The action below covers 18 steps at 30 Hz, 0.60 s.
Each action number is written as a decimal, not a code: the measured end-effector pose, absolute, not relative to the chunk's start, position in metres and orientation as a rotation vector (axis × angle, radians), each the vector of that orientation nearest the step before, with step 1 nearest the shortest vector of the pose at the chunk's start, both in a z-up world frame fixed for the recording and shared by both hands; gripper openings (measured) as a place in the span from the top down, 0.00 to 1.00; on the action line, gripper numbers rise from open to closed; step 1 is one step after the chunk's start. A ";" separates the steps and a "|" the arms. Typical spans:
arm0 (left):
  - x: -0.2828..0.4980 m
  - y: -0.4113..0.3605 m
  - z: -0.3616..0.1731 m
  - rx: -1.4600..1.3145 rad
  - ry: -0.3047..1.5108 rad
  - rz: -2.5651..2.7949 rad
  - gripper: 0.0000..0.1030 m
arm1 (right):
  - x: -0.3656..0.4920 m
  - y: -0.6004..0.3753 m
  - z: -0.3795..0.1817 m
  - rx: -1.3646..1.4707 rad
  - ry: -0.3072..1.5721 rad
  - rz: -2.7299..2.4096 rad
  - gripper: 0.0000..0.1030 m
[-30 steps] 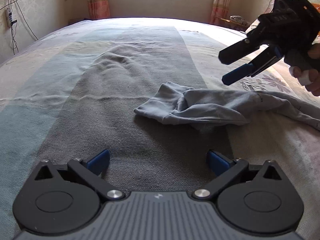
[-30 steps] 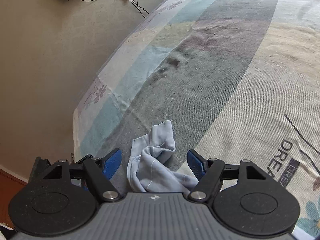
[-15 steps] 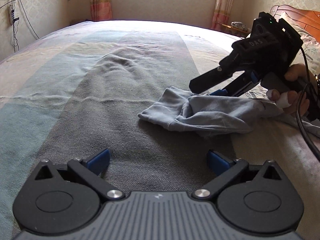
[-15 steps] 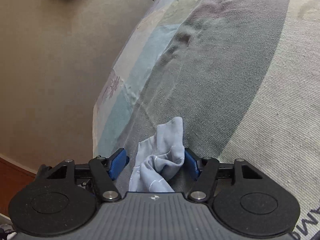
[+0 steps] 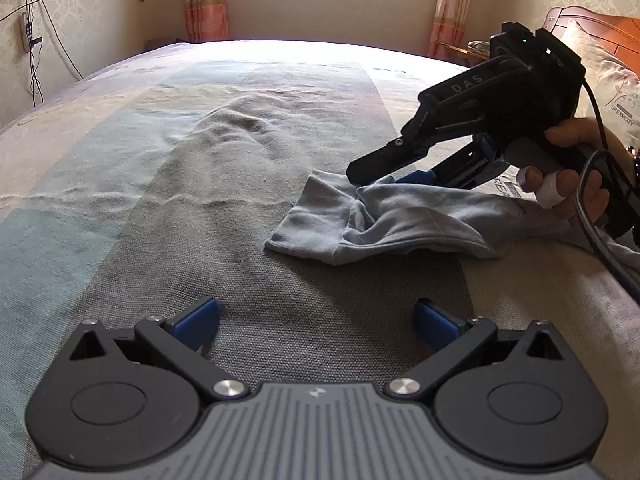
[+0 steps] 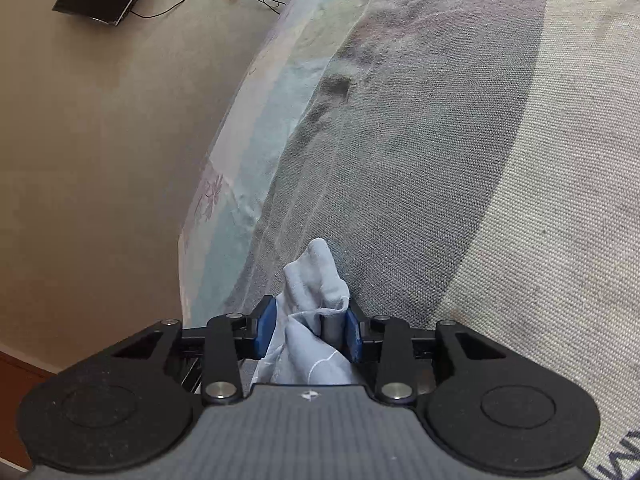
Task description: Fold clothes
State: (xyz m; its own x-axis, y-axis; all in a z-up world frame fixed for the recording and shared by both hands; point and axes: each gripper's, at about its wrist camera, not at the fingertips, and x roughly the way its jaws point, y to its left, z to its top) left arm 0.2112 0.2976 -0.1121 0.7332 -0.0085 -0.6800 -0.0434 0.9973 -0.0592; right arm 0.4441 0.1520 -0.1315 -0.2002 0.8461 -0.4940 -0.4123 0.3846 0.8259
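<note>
Now right gripper [image 6: 309, 330], just closing, pinches the grey garment [image 6: 316, 280].

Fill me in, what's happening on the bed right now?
A person is starting to fold a crumpled grey garment lying on the bed. The right tool has just been closing, with a bunch of the cloth between its blue pads, which now look to be pinching it. The left tool waits open, short of the garment, holding nothing. No fold made yet.
</note>
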 end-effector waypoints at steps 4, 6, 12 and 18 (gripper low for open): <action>0.211 0.297 -0.112 -0.071 0.744 0.016 0.01 | 0.440 0.158 -0.134 0.377 1.307 1.143 0.94; 0.210 0.298 -0.112 -0.072 0.744 0.014 0.01 | 0.433 0.159 -0.125 0.320 1.235 1.147 0.93; 0.212 0.299 -0.111 -0.082 0.742 0.012 0.01 | 0.449 0.176 -0.082 0.188 1.040 1.107 0.92; 0.212 0.300 -0.111 -0.087 0.738 0.007 0.01 | 0.497 0.195 -0.045 0.085 0.884 0.962 0.92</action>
